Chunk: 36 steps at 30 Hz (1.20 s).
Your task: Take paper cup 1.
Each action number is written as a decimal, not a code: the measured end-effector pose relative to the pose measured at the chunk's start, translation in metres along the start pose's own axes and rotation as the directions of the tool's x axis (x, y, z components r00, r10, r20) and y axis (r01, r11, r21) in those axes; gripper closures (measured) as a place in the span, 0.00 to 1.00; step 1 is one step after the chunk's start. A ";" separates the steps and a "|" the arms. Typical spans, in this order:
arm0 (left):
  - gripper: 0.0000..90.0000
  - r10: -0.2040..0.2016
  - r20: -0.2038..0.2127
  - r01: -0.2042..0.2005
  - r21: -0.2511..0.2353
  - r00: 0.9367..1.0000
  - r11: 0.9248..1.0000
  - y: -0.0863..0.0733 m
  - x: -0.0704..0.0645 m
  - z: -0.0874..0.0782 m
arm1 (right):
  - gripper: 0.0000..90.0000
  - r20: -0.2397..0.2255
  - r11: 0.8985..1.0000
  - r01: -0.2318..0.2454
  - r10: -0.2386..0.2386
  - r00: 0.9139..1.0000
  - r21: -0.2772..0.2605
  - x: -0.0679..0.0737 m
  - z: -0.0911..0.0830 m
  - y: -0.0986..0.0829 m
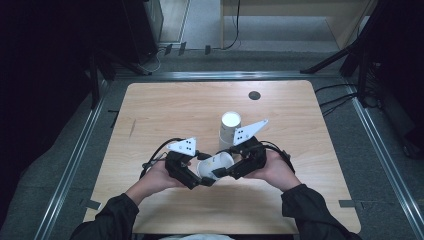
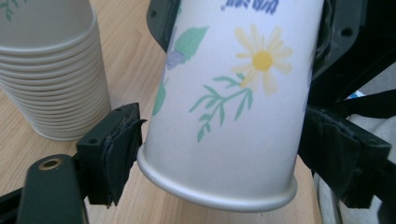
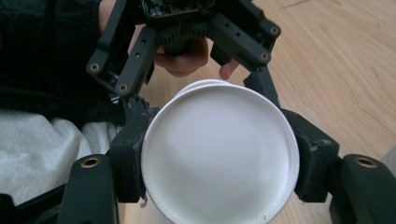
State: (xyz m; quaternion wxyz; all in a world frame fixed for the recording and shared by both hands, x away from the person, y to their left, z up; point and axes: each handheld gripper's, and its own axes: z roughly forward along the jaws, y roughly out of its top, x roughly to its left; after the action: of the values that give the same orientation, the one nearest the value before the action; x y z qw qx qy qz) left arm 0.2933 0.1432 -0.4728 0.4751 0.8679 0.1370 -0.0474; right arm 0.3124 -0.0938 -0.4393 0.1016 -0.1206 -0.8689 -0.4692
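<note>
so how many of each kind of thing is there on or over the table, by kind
stack of paper cups: 1
flowered paper cup held between both grippers: 1
left gripper: 1
right gripper: 1
dark round disc at the table's far edge: 1
total: 5
</note>
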 end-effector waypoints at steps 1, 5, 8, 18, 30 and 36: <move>0.18 0.006 0.002 -0.006 0.000 1.000 1.000 0.000 0.000 0.000 | 0.38 -0.001 1.000 -0.002 0.002 1.000 -0.004 0.000 0.000 0.000; 0.25 0.015 0.002 -0.015 -0.006 1.000 1.000 0.000 0.000 -0.002 | 0.38 -0.016 1.000 -0.013 0.013 1.000 -0.017 -0.001 -0.001 0.000; 0.26 0.017 0.007 -0.017 -0.007 1.000 1.000 0.000 -0.001 -0.003 | 0.38 -0.024 0.999 -0.023 0.022 0.999 -0.022 -0.002 -0.001 0.000; 0.28 0.030 0.019 -0.030 0.000 0.999 1.000 0.002 -0.001 -0.007 | 0.25 0.005 0.999 -0.014 0.014 1.000 -0.034 0.000 -0.001 0.001; 0.29 -0.018 0.009 0.017 0.107 1.000 0.994 0.008 0.011 -0.018 | 0.24 0.107 0.999 0.051 -0.052 0.993 0.010 0.004 -0.012 -0.012; 0.29 0.036 -0.029 -0.027 0.252 0.999 0.967 0.009 0.014 -0.010 | 0.26 0.142 0.998 0.038 -0.046 0.989 0.059 0.001 -0.008 -0.021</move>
State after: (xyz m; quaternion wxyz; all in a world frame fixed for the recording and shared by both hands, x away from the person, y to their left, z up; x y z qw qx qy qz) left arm 0.3087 0.1502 -0.4631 0.3597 0.9238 0.1241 -0.0422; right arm 0.3055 -0.1119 -0.4517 0.0325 -0.1328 -0.8891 -0.4368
